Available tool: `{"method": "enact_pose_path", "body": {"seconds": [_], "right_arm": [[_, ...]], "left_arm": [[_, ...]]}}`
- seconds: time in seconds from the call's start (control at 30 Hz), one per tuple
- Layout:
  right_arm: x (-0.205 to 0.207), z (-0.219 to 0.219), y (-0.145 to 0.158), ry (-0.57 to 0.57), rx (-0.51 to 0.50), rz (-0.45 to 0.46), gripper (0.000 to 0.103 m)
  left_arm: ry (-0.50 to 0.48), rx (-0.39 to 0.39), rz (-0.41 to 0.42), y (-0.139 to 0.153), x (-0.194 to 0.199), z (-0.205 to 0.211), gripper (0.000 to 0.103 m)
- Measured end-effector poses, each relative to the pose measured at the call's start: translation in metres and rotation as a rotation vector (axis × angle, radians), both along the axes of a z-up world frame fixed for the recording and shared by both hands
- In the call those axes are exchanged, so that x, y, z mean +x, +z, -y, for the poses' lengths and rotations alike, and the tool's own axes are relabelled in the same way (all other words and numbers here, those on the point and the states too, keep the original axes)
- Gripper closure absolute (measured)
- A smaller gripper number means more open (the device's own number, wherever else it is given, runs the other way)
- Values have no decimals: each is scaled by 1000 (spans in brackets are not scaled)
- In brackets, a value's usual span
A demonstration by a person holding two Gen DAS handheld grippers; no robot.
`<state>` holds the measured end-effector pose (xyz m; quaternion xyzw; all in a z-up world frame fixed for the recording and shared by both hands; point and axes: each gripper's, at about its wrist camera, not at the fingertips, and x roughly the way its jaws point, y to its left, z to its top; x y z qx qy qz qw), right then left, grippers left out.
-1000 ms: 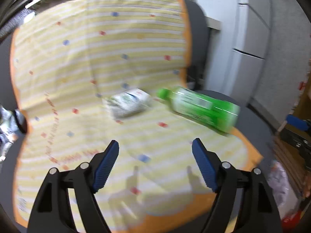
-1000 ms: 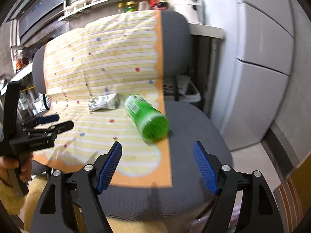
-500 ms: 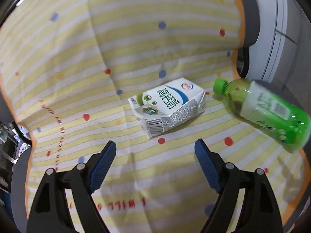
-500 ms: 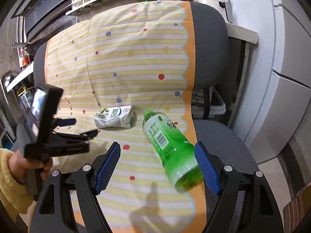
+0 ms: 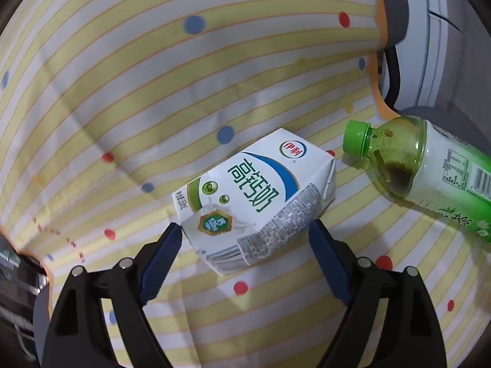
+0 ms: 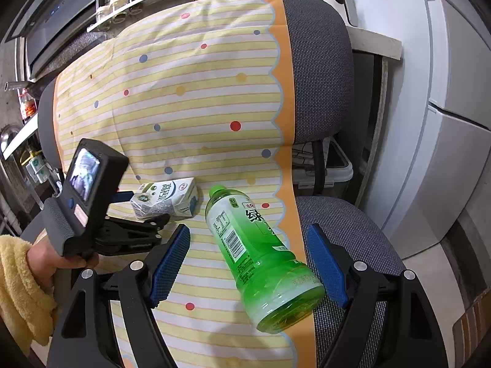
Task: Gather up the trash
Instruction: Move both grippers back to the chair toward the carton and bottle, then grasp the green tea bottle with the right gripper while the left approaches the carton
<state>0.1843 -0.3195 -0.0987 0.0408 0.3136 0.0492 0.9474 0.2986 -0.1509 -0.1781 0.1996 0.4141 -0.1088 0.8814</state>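
Note:
A white and green milk carton (image 5: pixel 251 199) lies on its side on the striped cloth over the chair seat. My left gripper (image 5: pixel 245 230) is open, its blue pads on either side of the carton's near end, not pressing it. A green plastic bottle (image 5: pixel 429 174) lies to the carton's right, cap toward the carton. In the right wrist view the bottle (image 6: pixel 260 257) lies lengthwise, base toward me, and my right gripper (image 6: pixel 248 263) is open and straddles its lower half. The carton (image 6: pixel 165 197) and the left gripper (image 6: pixel 172 201) show at left.
A yellow striped cloth (image 6: pixel 190 101) with dots covers the grey office chair (image 6: pixel 319 70). A white cabinet (image 6: pixel 454 122) stands to the right and a bin (image 6: pixel 334 168) behind the chair. Shelves with jars (image 6: pixel 129 3) run along the back wall.
Both grippers have moved forward. The left one closed in from a distance until its pads flank the carton. The right one came up around the bottle.

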Motion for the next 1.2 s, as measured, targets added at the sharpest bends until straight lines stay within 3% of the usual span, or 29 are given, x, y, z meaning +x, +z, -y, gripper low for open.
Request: {"method": "enact_pose_path", "body": {"seconds": [0.13, 0.2, 0.23, 0.27, 0.37, 0.53, 0.67, 0.77, 0.9, 1.03, 1.13, 1.17, 1.2], "right_arm": [[1, 1, -3, -2, 10, -6, 24], [-1, 1, -3, -4, 13, -3, 24], [-2, 2, -2, -5, 14, -1, 24], [-3, 3, -2, -7, 15, 1, 24], [-5, 5, 0, -13, 20, 6, 24], [-6, 6, -3, -17, 36, -3, 24], [-5, 6, -7, -10, 25, -20, 24], [5, 5, -16, 14, 5, -55, 19], [23, 1, -30, 36, -53, -118, 19], [33, -10, -39, 64, -151, -164, 20], [27, -17, -40, 54, -214, -184, 32], [22, -18, -39, 46, -217, -182, 43], [16, -18, -37, 39, -210, -184, 44]], "left_arm": [[-29, 16, 10, 0, 3, 10, 19], [-29, 2, 23, 5, 1, 13, 23], [-14, -12, 33, 9, -1, 11, 43], [5, -30, 38, 12, -1, 9, 49], [51, -137, 34, 23, -3, -12, 58], [56, -138, 35, 24, 5, -19, 64], [24, -248, -10, 33, -2, -28, 74], [15, -263, -12, 39, -19, -31, 74], [50, -337, -64, 36, -28, -48, 74], [69, -353, -61, 40, -53, -60, 74], [88, -362, -59, 46, -72, -64, 74], [94, -363, -54, 48, -80, -64, 74], [100, -366, -52, 49, -84, -64, 74]]}}
